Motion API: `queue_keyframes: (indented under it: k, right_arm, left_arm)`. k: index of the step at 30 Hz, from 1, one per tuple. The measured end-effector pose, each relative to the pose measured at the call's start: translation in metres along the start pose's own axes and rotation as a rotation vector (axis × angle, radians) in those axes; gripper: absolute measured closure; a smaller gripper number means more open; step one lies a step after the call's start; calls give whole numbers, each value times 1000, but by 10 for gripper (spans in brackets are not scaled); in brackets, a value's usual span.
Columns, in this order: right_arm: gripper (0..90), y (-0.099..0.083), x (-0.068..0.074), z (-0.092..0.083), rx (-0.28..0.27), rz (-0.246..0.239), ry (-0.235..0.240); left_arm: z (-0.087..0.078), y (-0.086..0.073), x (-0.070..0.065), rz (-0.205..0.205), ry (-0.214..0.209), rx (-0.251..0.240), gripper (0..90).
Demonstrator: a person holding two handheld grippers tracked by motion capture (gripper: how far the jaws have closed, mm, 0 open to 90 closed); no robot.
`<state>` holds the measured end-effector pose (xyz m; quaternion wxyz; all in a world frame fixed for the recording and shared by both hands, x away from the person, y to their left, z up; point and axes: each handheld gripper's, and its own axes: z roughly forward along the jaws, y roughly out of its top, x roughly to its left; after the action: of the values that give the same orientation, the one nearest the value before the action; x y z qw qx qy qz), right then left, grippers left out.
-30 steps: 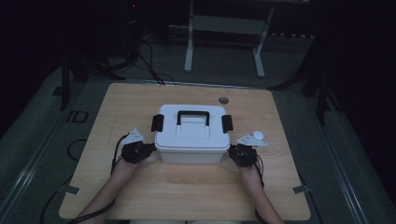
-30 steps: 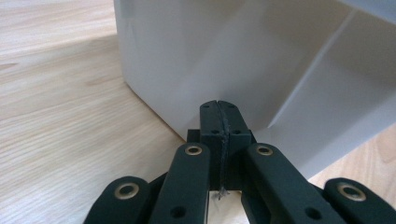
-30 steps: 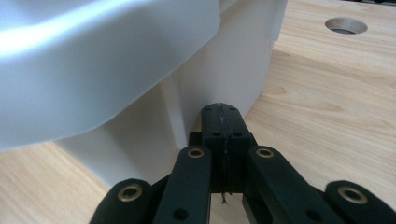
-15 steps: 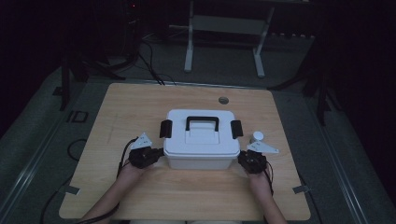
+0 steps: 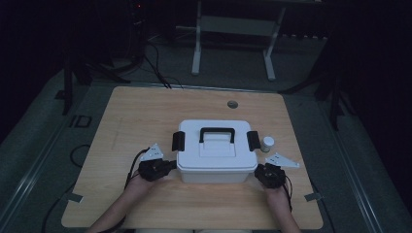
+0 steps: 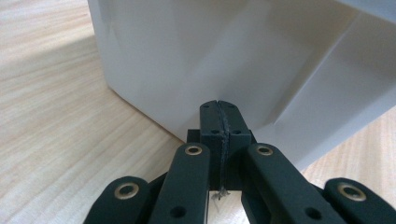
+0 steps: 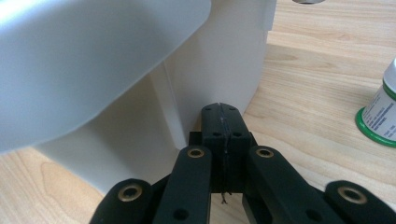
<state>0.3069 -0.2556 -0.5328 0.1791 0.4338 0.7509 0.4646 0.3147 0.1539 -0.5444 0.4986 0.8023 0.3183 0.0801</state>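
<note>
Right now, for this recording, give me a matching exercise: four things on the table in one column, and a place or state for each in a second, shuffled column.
Things:
1. white box
2. small bottle
3. left gripper
4. round hole in the table

Places or states:
A. far side of the table, beyond the box
B. middle of the table, lid on, black handle lying flat
C. jaws shut, at the box's left side
D. upright by the box's right latch

Pairs: 1-B, 2-D, 3-C, 4-A
</note>
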Motion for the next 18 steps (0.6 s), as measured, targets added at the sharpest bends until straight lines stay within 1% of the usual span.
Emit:
queue_keyframes:
  k: [2, 5, 6, 8, 9, 10, 11, 12, 13, 14, 15, 17, 18]
  right_arm:
    - [900, -1, 0, -2, 6, 7, -1]
    - [900, 0, 0, -3, 10, -8, 4]
    - [900, 0, 0, -4, 6, -12, 3]
    - [899, -2, 1, -6, 4, -54, -21]
    - [899, -4, -1, -7, 3, -55, -33]
    - [898, -6, -3, -9, 6, -43, -33]
    - [898, -8, -6, -10, 8, -36, -40]
    - [895, -10, -9, -13, 5, -32, -53]
    - [867, -11, -12, -16, 0, -27, -55]
    - [845, -12, -14, -19, -4, -23, -56]
    - [833, -13, -16, -22, -9, -17, -65]
    - [789, -16, -21, -27, -27, -11, -66]
    - [751, -17, -22, -30, -36, -10, -75]
  left_arm:
    - [-1, -1, -1, 7, -1, -1, 893]
    - [-2, -2, 0, 20, -14, -3, 890]
    - [-2, -3, 0, 23, -21, 8, 883]
    - [-3, -6, 1, 37, -10, 21, 868]
    - [-5, -7, 2, 33, -11, 27, 850]
    - [-6, -9, 5, 26, -8, 32, 849]
    - [-9, -10, 7, 19, -3, 33, 849]
    - [-11, -12, 10, 13, -7, 36, 849]
    - [-14, -13, 13, 8, -8, 37, 845]
    - [-18, -14, 15, 6, -5, 37, 811]
    - [-21, -15, 18, 3, -7, 37, 808]
    - [-27, -15, 21, -14, -8, 37, 706]
    - [-30, -15, 22, -18, -17, 40, 631]
